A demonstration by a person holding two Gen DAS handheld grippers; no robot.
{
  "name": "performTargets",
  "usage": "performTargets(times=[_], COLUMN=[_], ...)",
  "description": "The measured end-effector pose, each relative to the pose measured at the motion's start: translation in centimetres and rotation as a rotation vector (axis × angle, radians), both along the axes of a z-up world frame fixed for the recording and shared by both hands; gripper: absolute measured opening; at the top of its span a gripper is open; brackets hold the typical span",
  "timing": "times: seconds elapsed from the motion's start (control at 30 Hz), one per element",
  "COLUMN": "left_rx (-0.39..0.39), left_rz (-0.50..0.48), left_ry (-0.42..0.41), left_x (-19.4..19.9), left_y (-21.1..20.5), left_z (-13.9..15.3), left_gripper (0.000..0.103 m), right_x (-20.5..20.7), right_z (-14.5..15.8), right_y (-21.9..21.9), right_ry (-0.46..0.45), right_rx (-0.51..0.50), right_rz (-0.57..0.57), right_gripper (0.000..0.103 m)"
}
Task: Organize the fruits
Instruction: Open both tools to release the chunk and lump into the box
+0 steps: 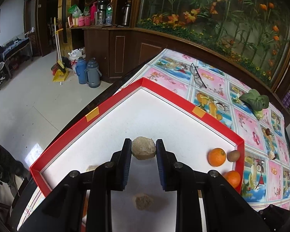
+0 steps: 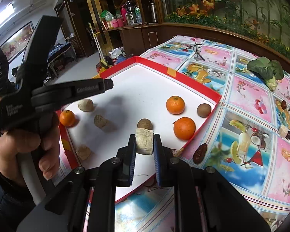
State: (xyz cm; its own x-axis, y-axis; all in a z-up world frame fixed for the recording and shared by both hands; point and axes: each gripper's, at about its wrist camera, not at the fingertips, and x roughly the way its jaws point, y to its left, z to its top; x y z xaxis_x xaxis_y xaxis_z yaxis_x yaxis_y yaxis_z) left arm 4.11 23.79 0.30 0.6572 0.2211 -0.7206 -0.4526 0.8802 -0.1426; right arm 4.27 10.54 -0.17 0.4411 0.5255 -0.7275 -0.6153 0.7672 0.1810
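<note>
Tray [image 1: 114,100], red-rimmed with a white floor, sits on a table covered by a fruit-print cloth [image 2: 247,100].

Left gripper [image 1: 143,147]: jaws narrow, pads pressed on both sides of a rough tan lump [image 1: 143,148]. The lump is roundish, so no long axis can be read. It hangs above the tray floor, with its dark shadow [image 1: 143,201] on the white surface below. In the right wrist view, a hand [image 2: 27,148] grips this tool at the left edge of the picture.

Right gripper [image 2: 144,142]: jaws narrow, clamped on a pale tan block [image 2: 144,141]. The block is blunt and squarish, its slightly longer side running up and down between the pads, flat top facing upward. It is over the near part of the tray.

Tray contents, right wrist view:
- Three oranges: one at the left rim [image 2: 67,118], two on the right side [image 2: 175,105] and [image 2: 184,128], near each other.
- One kiwi [image 2: 204,110] in the right corner, just beside the rim.
- One brown round fruit [image 2: 144,124] directly behind the held block.
- Three tan lumps on the left half [image 2: 85,105], [image 2: 100,121], [image 2: 83,151], well apart.

Outside the tray, on the cloth: a dark date-like piece [image 2: 199,153] just beside the right rim, a leafy green vegetable [image 2: 264,69] at the far right, and eyeglasses [image 2: 198,51] beyond the far corner.
</note>
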Motion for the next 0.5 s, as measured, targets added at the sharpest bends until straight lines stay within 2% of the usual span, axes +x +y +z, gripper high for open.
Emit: performTargets(times=[0.37,0.4,0.43,0.47,0.5], left_rx=[-0.014,-0.015,-0.022,-0.037,-0.047], left_rz=[0.014,0.015,0.014,0.019,0.030], left_ry=[0.053,0.067,0.078,0.077,0.054], left_x=[1.1,1.2,1.3,1.1,0.7], left_y=[0.4,0.4,0.5,0.7,0.8], left_z=[-0.9,-1.0,-1.1,-1.1,-0.8], left_gripper=[0.026,0.032,0.053,0.069,0.071], right_x=[0.8,0.9,1.0,1.0,1.1], right_z=[-1.4,-1.5,-1.7,-1.9,-2.0], right_y=[1.2,1.2,1.2,1.3,1.3], right_ry=[0.026,0.029,0.032,0.035,0.039], right_rx=[-0.025,-0.029,-0.035,-0.042,-0.051], right_rz=[0.024,0.025,0.025,0.025,0.024], right_gripper=[0.019,0.019,0.019,0.019,0.021])
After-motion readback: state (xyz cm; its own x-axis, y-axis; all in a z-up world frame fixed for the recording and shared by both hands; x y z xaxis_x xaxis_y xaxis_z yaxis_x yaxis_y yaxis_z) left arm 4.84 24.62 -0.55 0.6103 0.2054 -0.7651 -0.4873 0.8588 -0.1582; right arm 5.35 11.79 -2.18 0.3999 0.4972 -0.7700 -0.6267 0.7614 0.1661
